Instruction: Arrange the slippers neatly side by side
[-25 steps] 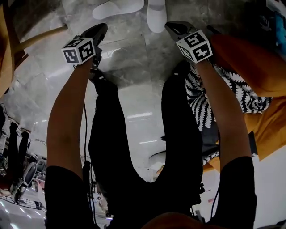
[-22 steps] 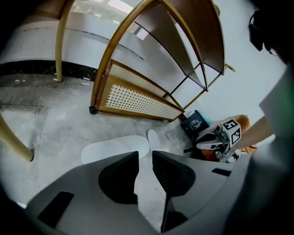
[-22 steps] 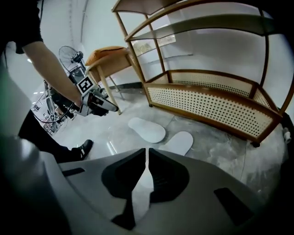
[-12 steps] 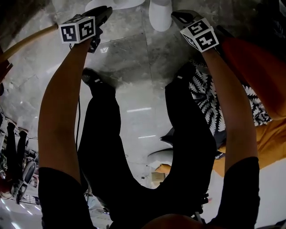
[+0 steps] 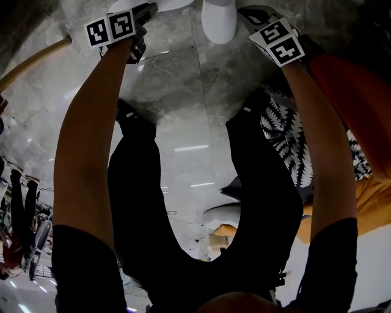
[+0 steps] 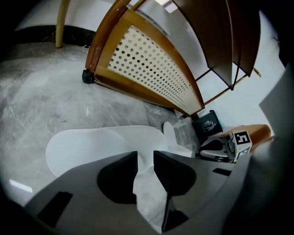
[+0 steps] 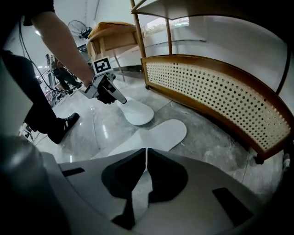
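Both slippers are lying on the floor [image 5: 177,73], close together but not parallel. The left slipper [image 6: 92,147] is lying with its long axis across the left gripper [image 6: 145,158]. That gripper's jaws have just been opening and are standing released, with the slipper's edge showing in the gap. The right slipper [image 5: 219,18] is pointing lengthwise away from the person, near the right gripper [image 7: 146,153], which is clenched on nothing.

No words or numbers read clearly: both marker cubes [image 5: 110,29] carry only black-and-white patterns, and the black box's [image 6: 210,125] pale emblem is too small.
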Available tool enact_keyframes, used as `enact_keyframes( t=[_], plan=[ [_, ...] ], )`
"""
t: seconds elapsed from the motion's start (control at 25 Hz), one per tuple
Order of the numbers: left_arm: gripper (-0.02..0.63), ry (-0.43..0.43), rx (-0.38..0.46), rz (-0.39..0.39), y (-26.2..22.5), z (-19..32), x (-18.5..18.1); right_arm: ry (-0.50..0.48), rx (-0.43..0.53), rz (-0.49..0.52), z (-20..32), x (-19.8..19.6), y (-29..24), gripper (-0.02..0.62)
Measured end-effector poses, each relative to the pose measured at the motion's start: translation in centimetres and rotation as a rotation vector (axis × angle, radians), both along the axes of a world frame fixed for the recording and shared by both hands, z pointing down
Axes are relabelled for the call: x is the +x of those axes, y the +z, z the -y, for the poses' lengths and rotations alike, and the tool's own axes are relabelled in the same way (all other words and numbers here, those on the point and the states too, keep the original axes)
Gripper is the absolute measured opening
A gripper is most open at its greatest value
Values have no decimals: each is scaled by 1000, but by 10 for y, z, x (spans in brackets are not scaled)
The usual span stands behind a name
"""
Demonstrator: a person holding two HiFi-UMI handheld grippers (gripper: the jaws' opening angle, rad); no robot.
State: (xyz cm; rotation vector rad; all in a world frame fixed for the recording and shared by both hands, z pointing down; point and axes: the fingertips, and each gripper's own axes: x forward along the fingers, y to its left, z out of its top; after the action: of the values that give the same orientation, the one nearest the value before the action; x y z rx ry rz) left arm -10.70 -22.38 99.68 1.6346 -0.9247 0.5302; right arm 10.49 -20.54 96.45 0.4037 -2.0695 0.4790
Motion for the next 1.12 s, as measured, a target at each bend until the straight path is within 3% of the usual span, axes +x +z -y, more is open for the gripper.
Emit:
enact_keyframes(
  t=[0.12, 0.2, 0.44, 0.56, 0.76, 0.92, 1.12],
  plan=[
    [115, -60, -68, -19, 11, -1, 5, -44, 15, -24, -2, 9, 4, 34],
    [60, -112, -99, -27, 15, -1, 5, -70, 19, -32, -4, 12, 4, 34],
    [25, -199, -97, -58, 5, -3, 2, -56, 5, -44, -8, 23, 1, 34],
    [23, -285, -93, -96, -12, -2, 11, -60, 2, -41, -14, 35, -8, 34],
    [21, -641, -84, -240, -34, -14, -10, -83, -9, -28, -20, 20, -13, 34],
    [21, -908, -71, -337, -58, -30, 0, -100, -14, -18, -21, 24, -37, 34],
    [20, -1193, -35, -416, -60, -49, 0, 25, -13, 121, -10, 2, -61, 34]
  ],
)
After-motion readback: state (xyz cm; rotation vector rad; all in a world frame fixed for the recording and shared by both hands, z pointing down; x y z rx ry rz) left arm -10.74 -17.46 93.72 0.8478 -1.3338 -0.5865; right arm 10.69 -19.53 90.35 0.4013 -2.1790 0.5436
